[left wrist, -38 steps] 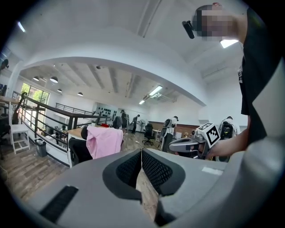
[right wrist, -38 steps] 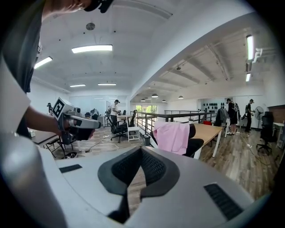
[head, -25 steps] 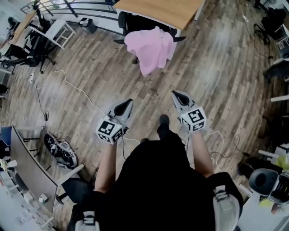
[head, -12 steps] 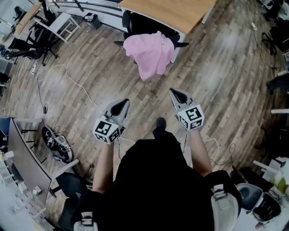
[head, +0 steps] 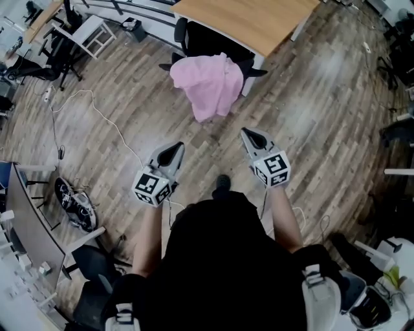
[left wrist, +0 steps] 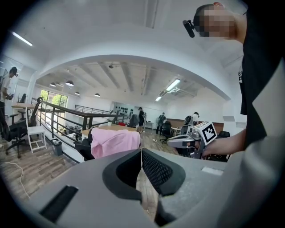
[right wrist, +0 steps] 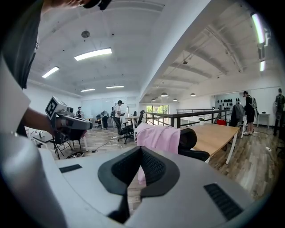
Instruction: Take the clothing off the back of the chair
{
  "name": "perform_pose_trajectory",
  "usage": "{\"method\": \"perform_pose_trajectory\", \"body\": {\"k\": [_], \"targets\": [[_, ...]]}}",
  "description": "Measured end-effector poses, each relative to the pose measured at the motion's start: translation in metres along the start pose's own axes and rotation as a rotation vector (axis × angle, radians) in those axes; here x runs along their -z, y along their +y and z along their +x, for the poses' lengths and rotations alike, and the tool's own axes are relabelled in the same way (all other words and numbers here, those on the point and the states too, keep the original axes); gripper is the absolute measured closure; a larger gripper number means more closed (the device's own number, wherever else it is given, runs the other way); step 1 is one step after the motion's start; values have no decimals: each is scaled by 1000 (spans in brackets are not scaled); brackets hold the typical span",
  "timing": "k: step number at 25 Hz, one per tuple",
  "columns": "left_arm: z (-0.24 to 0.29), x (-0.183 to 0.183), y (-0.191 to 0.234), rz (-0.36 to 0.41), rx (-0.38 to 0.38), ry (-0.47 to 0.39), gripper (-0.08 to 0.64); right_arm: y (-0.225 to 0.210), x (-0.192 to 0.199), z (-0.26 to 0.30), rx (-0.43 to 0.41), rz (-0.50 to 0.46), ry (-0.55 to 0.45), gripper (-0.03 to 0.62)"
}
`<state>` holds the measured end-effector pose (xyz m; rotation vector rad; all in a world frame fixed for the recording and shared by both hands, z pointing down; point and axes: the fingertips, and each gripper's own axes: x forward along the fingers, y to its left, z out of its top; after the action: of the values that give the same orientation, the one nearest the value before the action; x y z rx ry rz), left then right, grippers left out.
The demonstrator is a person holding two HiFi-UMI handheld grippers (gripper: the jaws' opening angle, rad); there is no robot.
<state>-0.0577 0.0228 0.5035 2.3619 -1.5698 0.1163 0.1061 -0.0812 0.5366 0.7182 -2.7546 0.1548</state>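
Hanging over the backrest of a black office chair (head: 202, 40), a pale pink cloth garment (head: 208, 83) sits at the far side of the scene, its loose end trailing down toward the grey-brown wood-plank floor (head: 310, 123). The chair is tucked against a light wooden desk (head: 259, 19) just beyond it. Nearer, the person holds both tools out ahead, side by side and well apart from the garment. The left gripper (head: 174, 150) has its jaws pressed together with nothing between them; its own view shows the pink garment ahead and slightly left. The right gripper (head: 250, 134) likewise has its jaws closed tight and empty, with the garment straight ahead in its view. A pair of dark sneakers (head: 74, 205) lies on the floor at near left.
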Motion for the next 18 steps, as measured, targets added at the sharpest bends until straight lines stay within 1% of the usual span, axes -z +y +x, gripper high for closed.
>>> {"method": "perform_pose_trajectory", "body": {"k": [3, 6, 9, 11, 15, 18], "targets": [[3, -4, -2, -5, -11, 1, 554, -5, -3, -2, -5, 5, -4, 594], [15, -7, -5, -5, -19, -14, 554, -17, 0, -2, -15, -2, 19, 594], [27, -7, -7, 2, -25, -26, 554, -31, 6, 0, -27, -25, 8, 594], [33, -6, -7, 4, -29, -31, 554, -34, 5, -1, -30, -21, 5, 594], [41, -11, -10, -6, -41, -50, 554, -43, 9, -2, -45, -34, 17, 594], [43, -13, -11, -5, -47, -57, 554, -47, 8, -3, -43, -25, 47, 594]]}}
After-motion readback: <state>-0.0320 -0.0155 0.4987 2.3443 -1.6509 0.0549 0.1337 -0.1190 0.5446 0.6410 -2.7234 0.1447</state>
